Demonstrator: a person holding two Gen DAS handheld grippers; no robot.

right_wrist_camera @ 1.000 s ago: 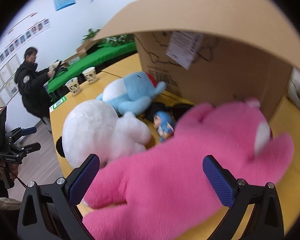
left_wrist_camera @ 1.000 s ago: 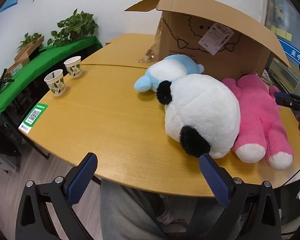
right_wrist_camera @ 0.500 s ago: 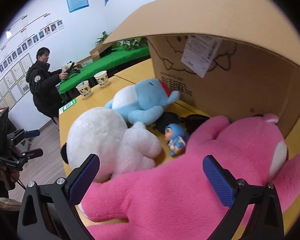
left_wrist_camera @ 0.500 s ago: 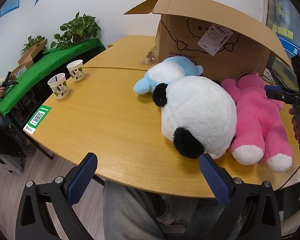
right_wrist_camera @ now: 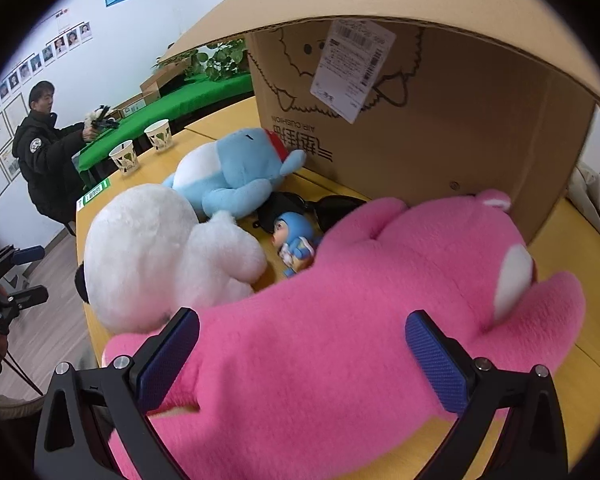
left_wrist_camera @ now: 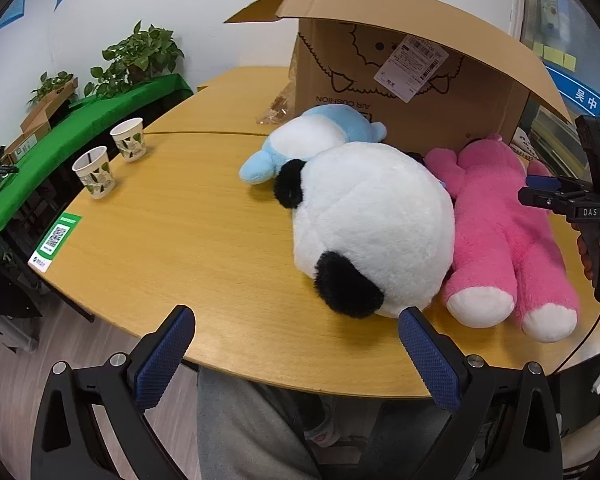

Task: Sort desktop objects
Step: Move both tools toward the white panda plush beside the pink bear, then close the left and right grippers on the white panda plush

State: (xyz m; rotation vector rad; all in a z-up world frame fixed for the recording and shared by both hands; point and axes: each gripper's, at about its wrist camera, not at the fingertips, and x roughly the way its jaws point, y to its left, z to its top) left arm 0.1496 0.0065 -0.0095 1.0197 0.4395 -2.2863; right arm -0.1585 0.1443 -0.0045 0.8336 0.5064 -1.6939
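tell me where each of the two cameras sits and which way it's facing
Left wrist: on the left hand-held gripper, off the near edge of the table, looking across it at the panda plush; open fingers, the person's legs and the right hand-held gripper show.
Right wrist: on the right hand-held gripper, low over the pink plush, facing the cardboard box; open fingers show.
Shared: panda, pink plush, blue plush, box, two paper cups.

The tabletop [left_wrist_camera: 172,240] was smooth, matt yellow wood-grain. The panda [left_wrist_camera: 372,228], pink toy [right_wrist_camera: 340,344] and blue toy [right_wrist_camera: 236,176] were fuzzy plush cloth. The box [left_wrist_camera: 452,120] was matt brown cardboard with a paper label [left_wrist_camera: 414,66]. The cups [left_wrist_camera: 94,172] looked paper. The pads [left_wrist_camera: 164,356] were knurled blue rubber.
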